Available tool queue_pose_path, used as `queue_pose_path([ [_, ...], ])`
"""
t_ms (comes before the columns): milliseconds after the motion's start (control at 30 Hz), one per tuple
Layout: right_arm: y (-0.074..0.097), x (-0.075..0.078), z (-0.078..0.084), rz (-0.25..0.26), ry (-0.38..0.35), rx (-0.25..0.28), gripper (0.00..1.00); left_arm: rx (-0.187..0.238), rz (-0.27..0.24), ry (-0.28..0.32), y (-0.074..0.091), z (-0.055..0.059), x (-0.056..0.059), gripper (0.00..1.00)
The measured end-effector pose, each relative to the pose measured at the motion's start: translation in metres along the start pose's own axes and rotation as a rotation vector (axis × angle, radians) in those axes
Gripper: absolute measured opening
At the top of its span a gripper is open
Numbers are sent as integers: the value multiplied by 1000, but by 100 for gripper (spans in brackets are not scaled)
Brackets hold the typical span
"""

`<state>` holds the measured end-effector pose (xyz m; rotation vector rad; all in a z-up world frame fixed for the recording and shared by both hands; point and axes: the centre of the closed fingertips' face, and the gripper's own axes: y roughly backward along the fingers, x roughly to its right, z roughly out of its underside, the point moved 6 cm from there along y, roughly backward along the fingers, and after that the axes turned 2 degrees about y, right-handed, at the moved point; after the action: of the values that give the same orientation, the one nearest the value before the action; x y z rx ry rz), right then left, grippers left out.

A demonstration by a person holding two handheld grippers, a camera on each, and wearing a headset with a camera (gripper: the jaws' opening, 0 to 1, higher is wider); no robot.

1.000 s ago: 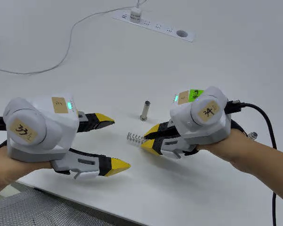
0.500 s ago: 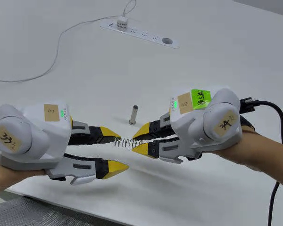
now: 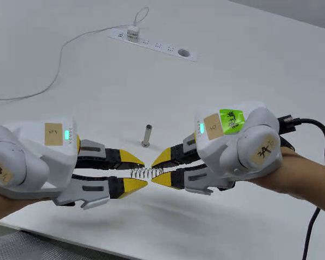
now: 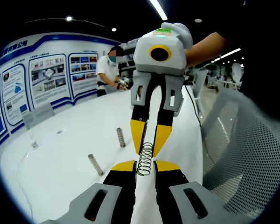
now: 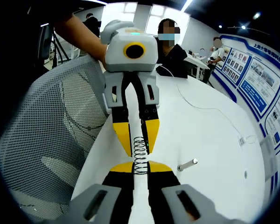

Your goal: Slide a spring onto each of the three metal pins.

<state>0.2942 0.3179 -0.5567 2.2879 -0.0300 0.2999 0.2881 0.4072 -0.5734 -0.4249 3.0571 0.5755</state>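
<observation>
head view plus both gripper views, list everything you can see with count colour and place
spring: one, silver, held above the table between the two grippers
metal pins: two, silver, upright on the table
power strip: one, white, far side of the table
table: one, white
mesh chair: one, grey, beside the table
right gripper: white, yellow-tipped fingers shut on the spring
left gripper: white, yellow-tipped fingers around the spring's other end
</observation>
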Motion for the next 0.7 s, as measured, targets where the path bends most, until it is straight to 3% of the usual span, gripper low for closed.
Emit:
queue_pose_path([
  [167,5,4,-3,11,-4,11,10,10,8,-31,1,-6,-2,12],
  [267,8,6,-5,18,-1,13,10,3,11,-106,1,-9,-3,11],
  [500,13,7,-5,30,-42,37,12,-9,57,-131,1,-17,-6,10],
  [633,13,7,-1,38,-68,32,22,9,76,-137,1,-25,-8,10],
  [700,14,8,1,38,-63,35,15,2,84,-153,-1,-27,-9,10],
])
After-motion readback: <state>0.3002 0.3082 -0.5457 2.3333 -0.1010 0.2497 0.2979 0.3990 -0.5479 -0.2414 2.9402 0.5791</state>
